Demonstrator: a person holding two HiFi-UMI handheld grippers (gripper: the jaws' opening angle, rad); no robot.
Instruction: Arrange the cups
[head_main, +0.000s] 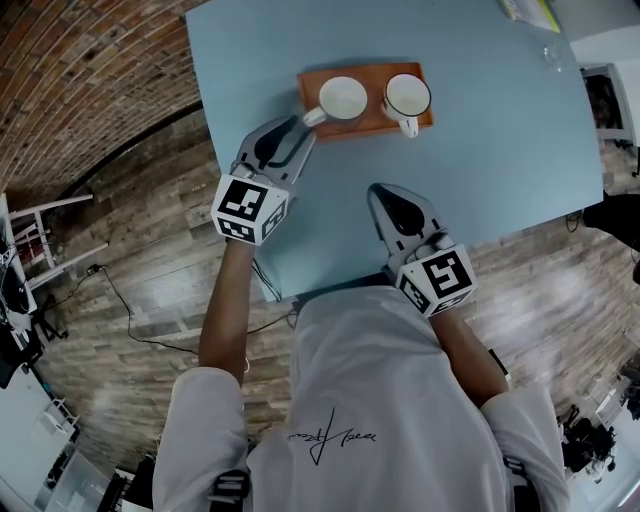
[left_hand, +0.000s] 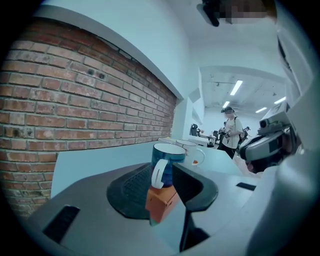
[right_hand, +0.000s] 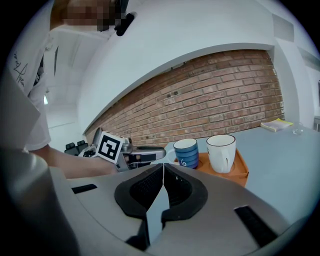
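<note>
**Blue mug on the tray, handle between parted jaws**

Blue-striped mug stands upright at the left end of the orange tray, and the white mug stands at the tray's right end, the two apart. The blue mug's white handle juts past the tray's near left corner, between the jaws of the left gripper, which stand apart and do not clamp it. Well short of the tray's near edge, the right gripper has its jaws together on nothing. The tray lies on a pale blue table.

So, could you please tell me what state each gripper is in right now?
Left gripper: open, the blue cup handle between its jaws, not gripped.
Right gripper: closed, empty.
</note>
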